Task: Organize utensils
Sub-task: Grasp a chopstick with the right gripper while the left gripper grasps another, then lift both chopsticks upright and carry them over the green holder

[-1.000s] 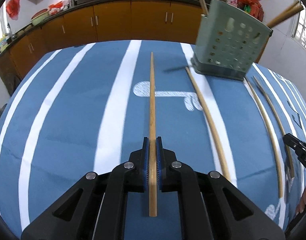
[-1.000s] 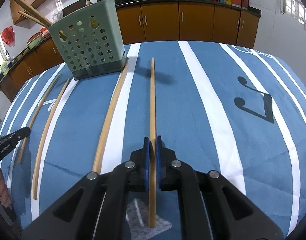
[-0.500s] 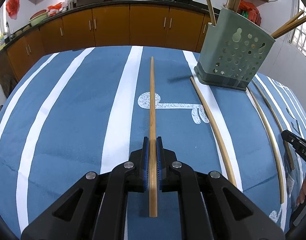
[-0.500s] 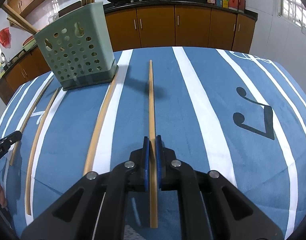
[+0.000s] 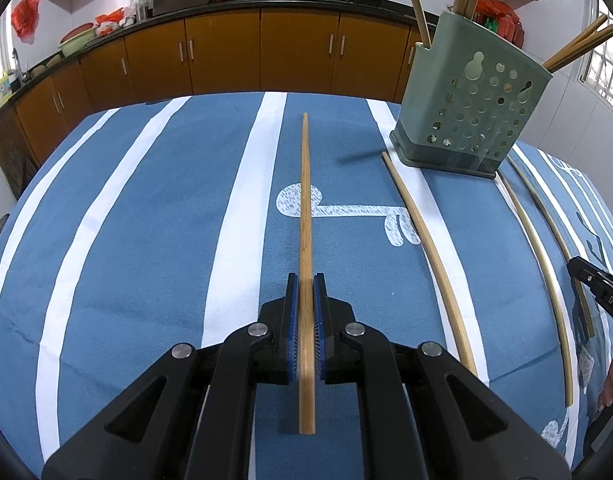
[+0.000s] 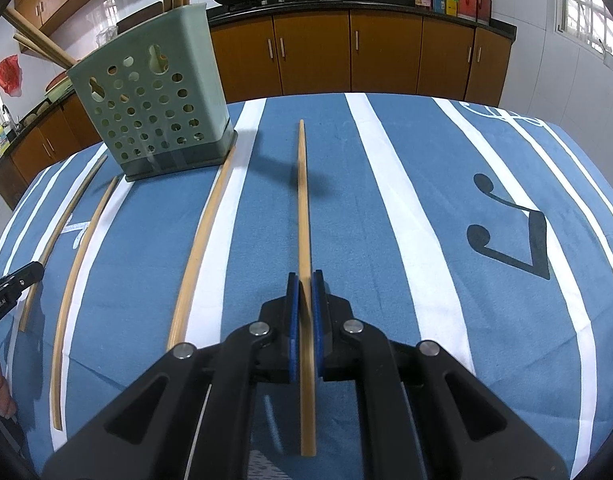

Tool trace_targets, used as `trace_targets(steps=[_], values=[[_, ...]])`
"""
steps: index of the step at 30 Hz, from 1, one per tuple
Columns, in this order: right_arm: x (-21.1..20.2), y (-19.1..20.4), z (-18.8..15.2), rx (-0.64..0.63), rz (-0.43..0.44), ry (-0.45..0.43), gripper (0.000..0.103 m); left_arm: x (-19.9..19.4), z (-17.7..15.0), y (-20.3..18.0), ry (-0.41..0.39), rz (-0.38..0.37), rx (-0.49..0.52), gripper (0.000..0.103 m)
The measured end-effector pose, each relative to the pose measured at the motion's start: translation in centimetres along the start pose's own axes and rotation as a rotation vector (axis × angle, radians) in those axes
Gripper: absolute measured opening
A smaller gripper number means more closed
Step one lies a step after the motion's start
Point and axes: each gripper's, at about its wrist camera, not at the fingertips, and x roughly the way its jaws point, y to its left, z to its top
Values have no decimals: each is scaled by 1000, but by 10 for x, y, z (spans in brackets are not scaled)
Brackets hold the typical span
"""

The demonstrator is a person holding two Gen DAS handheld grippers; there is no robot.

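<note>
My left gripper [image 5: 305, 280] is clamped on 1 wooden chopstick [image 5: 305, 216], pinched near its thick end with the tip pointing straight ahead over the blue striped tablecloth [image 5: 146, 220]. My right gripper [image 6: 305, 278] pinches a second chopstick [image 6: 303, 208] the same way. The green perforated utensil holder [image 5: 472, 100] stands ahead and to the right in the left view, ahead and to the left in the right view, so it sits between my 2 hands, with several chopsticks already leaning out of its top. 3 more chopsticks lie loose on the cloth near its base, the nearest one [image 5: 426, 248] ending just beside it.

The risk, as I judge it, is in the long lever: each stick is gripped near 1 end, so it could pivot between the pads when I tilt it upright. Bringing both hands to the holder at once could cross the 2 tips or knock the sticks already inside. A tip catching a side hole or the rim could push the light holder over.
</note>
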Motion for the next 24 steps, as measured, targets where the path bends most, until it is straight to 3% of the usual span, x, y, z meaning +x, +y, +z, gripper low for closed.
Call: trace_targets(steps=[24], values=[[-8,0,-10,-23,-14,1,8,-8,-12,-8,3,47,59,8]])
